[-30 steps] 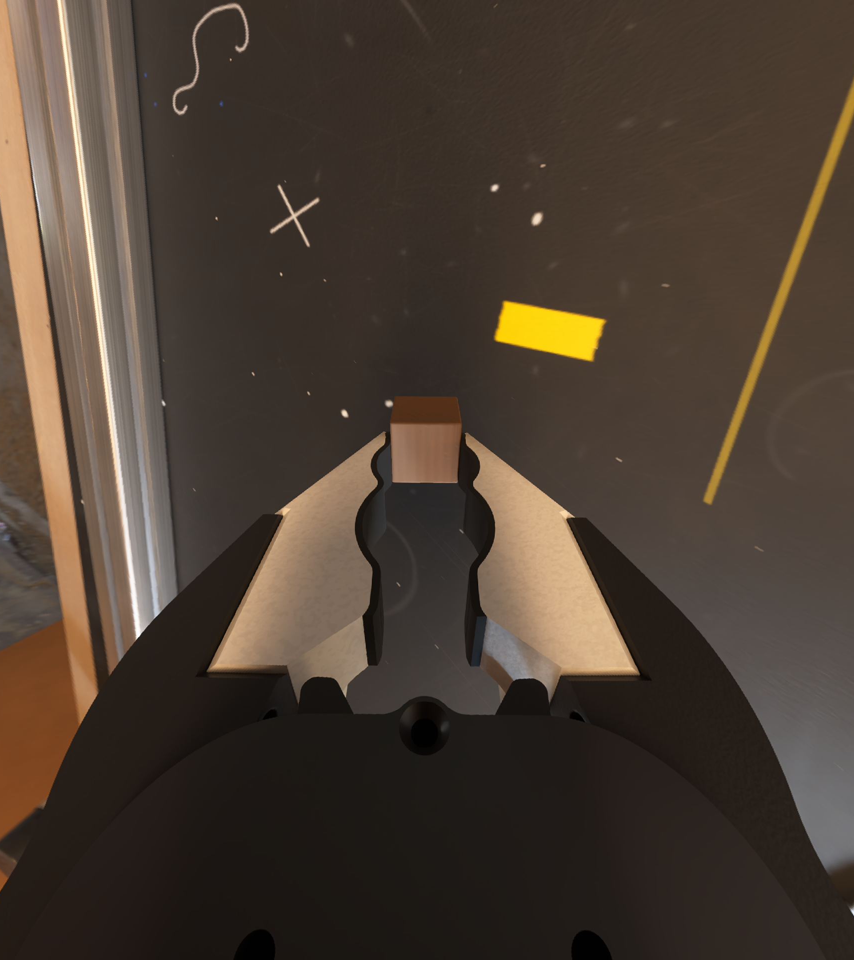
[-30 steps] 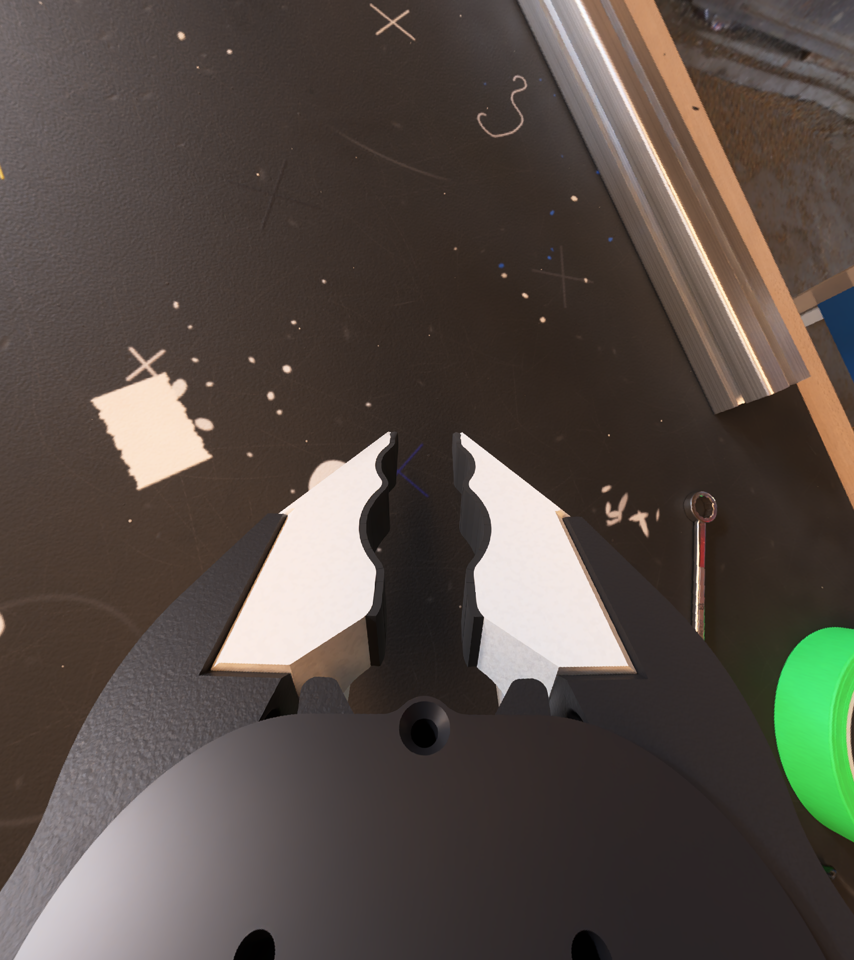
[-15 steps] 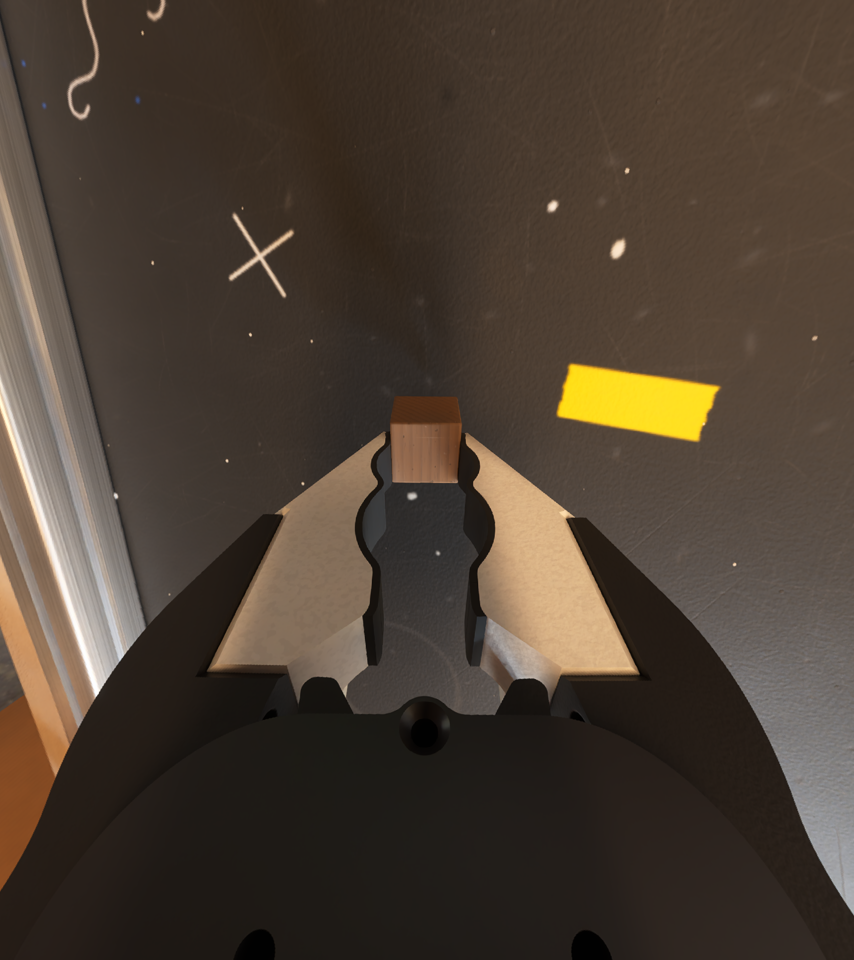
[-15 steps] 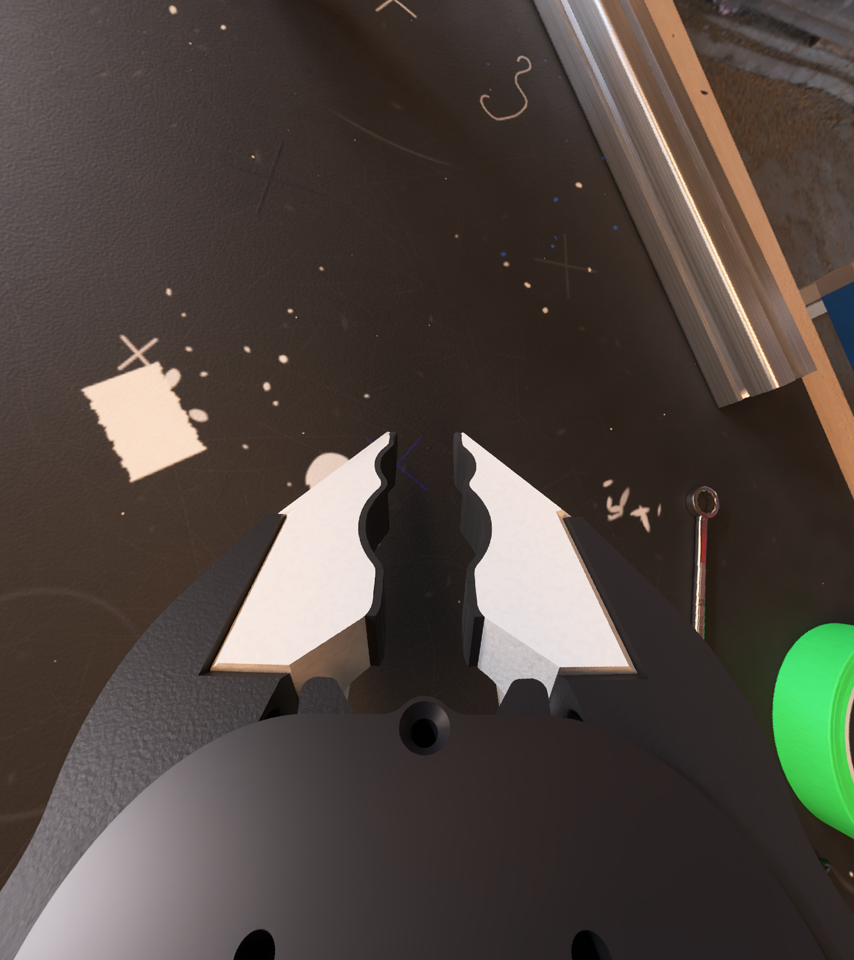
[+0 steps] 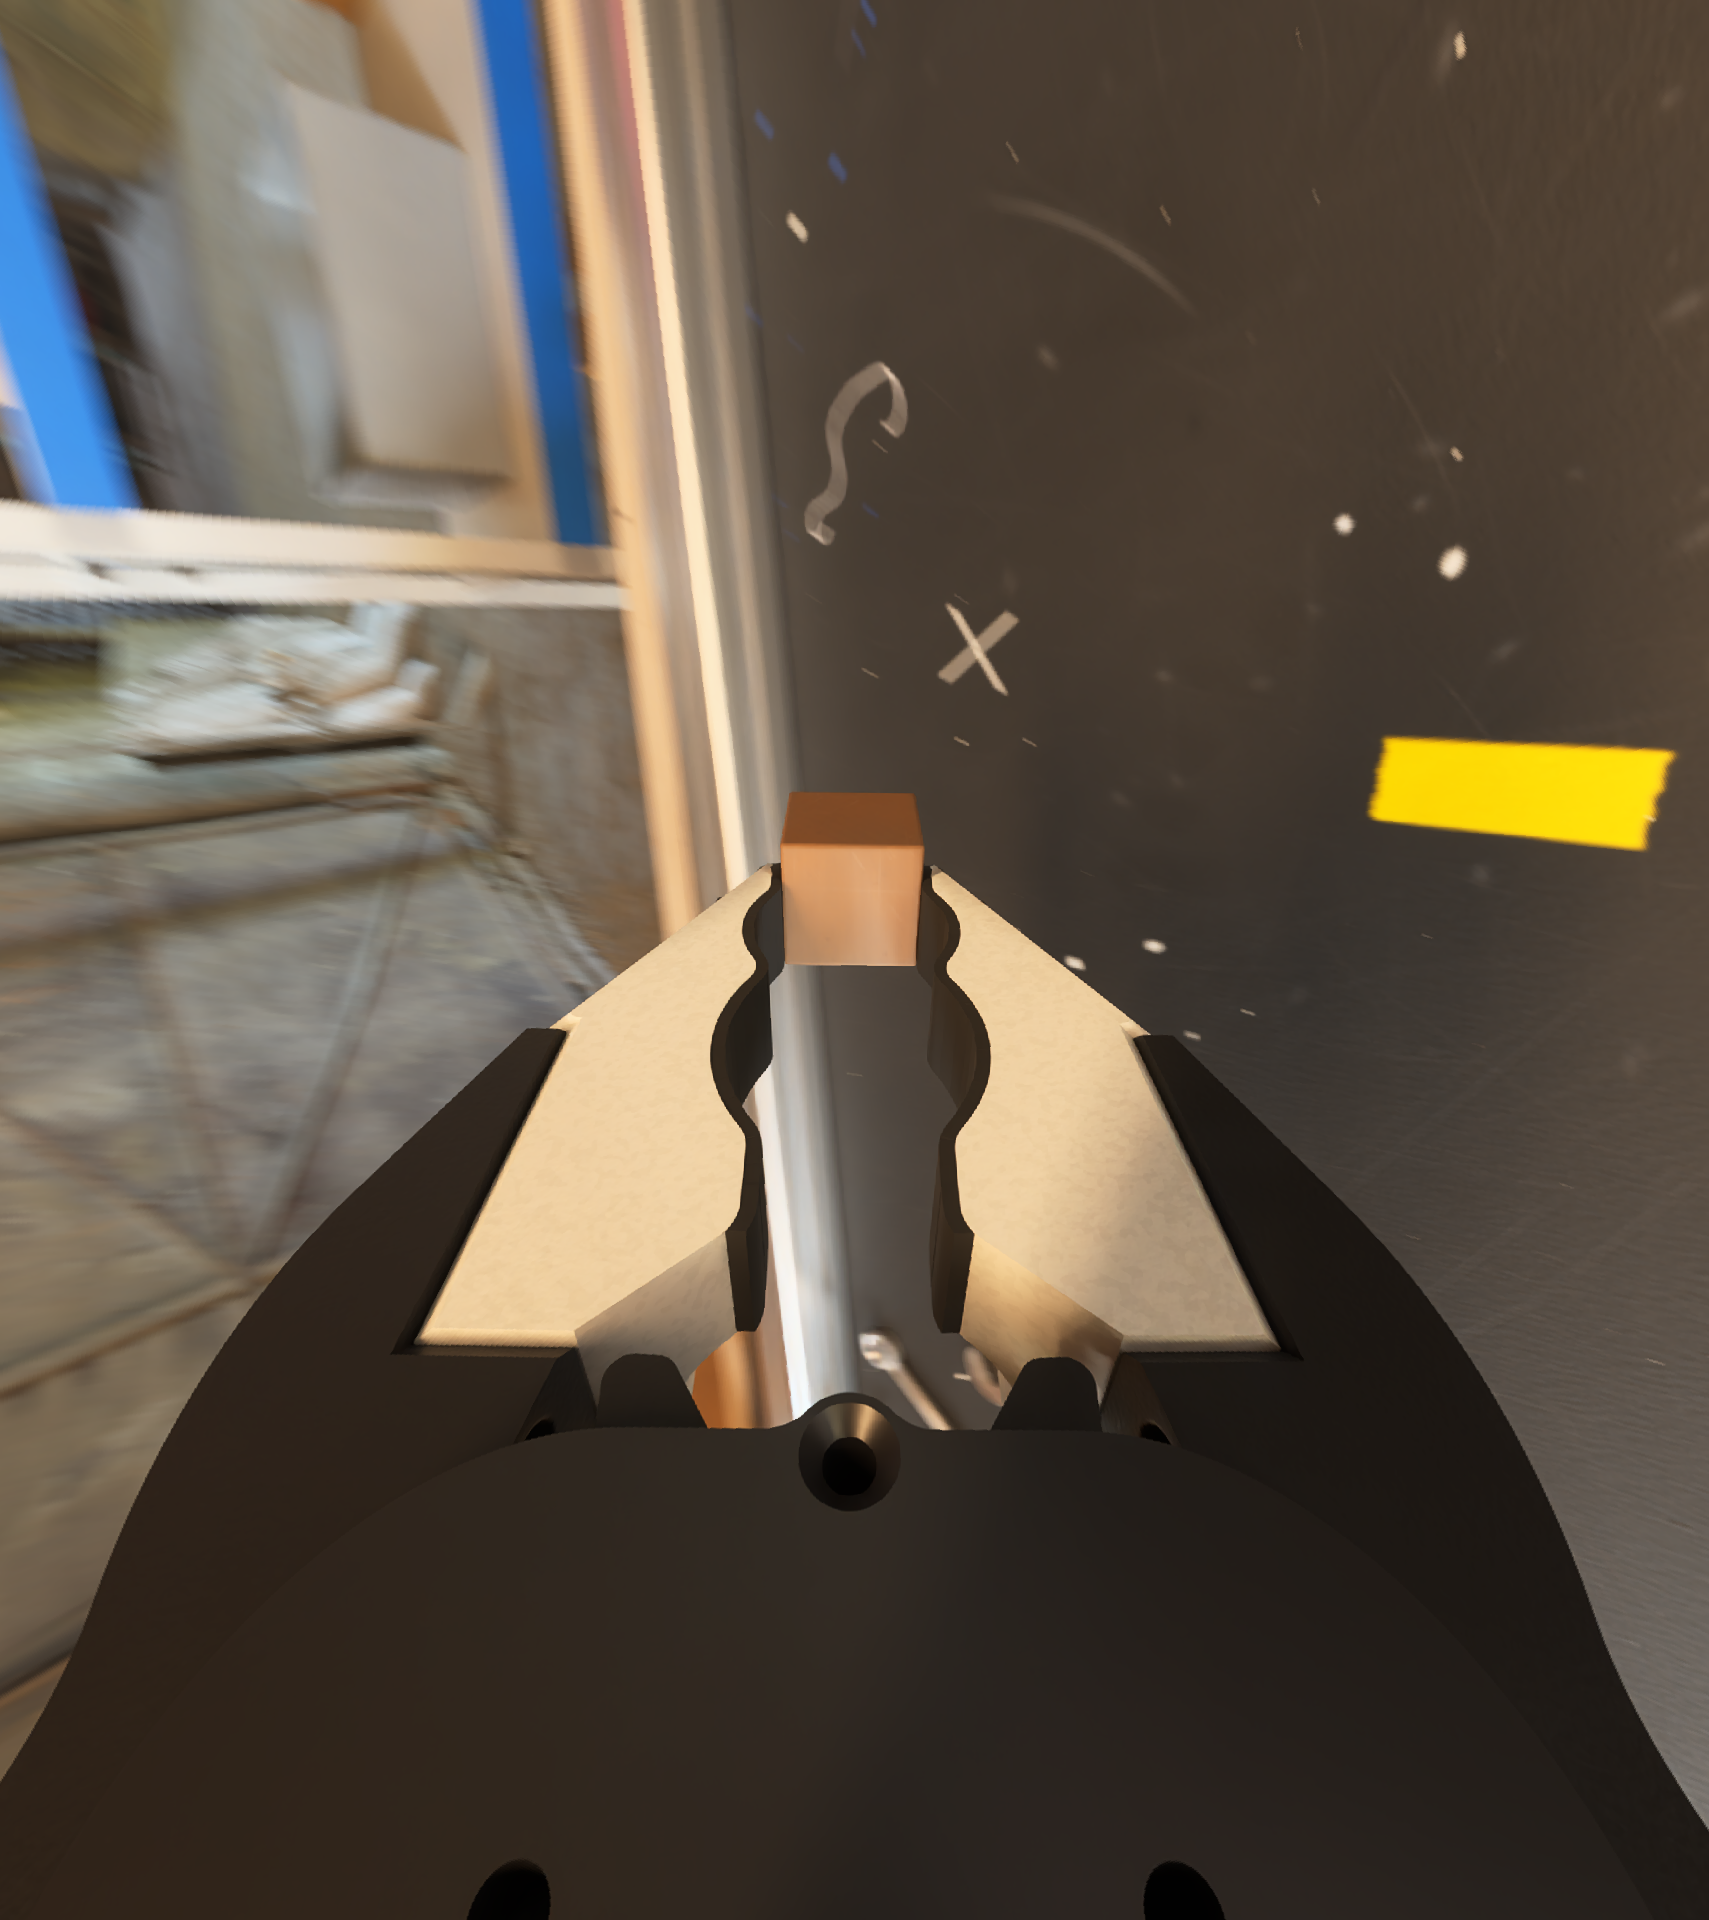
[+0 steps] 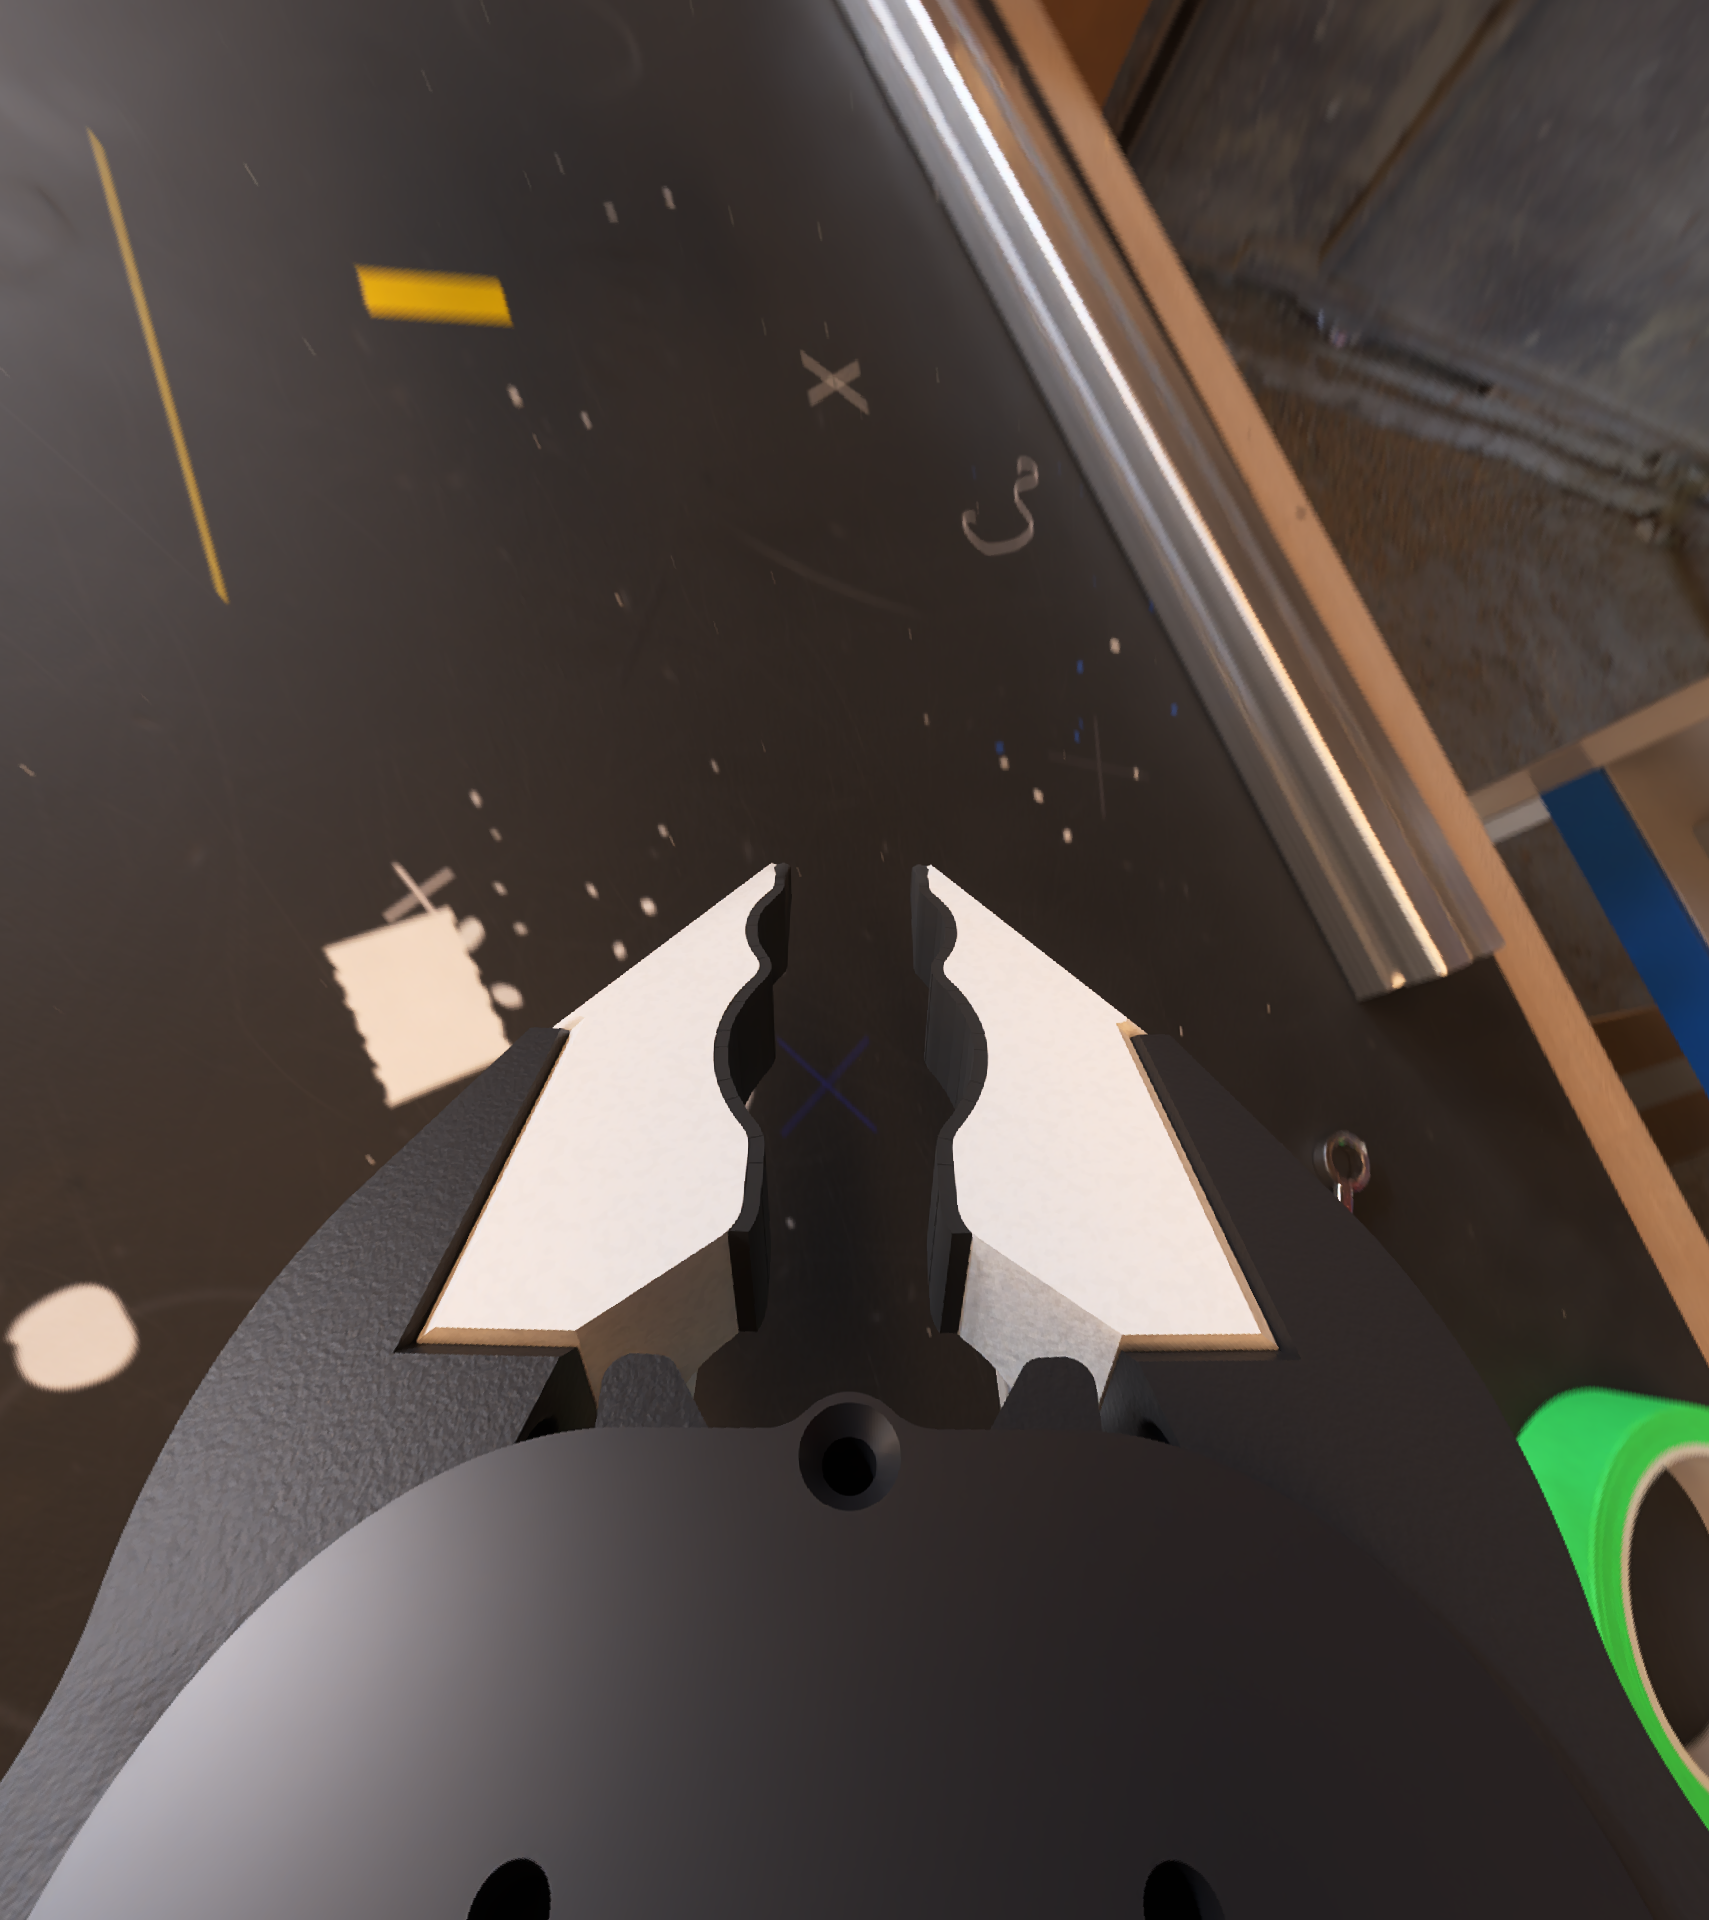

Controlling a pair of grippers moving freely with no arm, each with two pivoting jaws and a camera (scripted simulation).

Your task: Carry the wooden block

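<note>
The wooden block (image 5: 850, 894) is a small light-brown cube pinched between the tips of my left gripper (image 5: 850, 883), which is shut on it and holds it in the air over the aluminium rail (image 5: 725, 623) at the dark table's edge. The background of the left wrist view is blurred. My right gripper (image 6: 850, 883) is open and empty, hovering over the dark tabletop (image 6: 517, 623) above a faint blue cross mark (image 6: 824, 1086). The block does not show in the right wrist view.
The rail (image 6: 1193, 520) and the wooden table edge (image 6: 1349, 644) run along the right. A green tape roll (image 6: 1598, 1558) and a small metal eye tool (image 6: 1345, 1158) lie near the right gripper. A yellow tape patch (image 5: 1520, 795) and a white patch (image 6: 414, 1013) mark the tabletop. Shelving (image 5: 206, 312) stands beyond the edge.
The left gripper has swung left with the block, from over the tabletop to over the rail and table edge. The right gripper has tilted up and now sees farther across the table.
</note>
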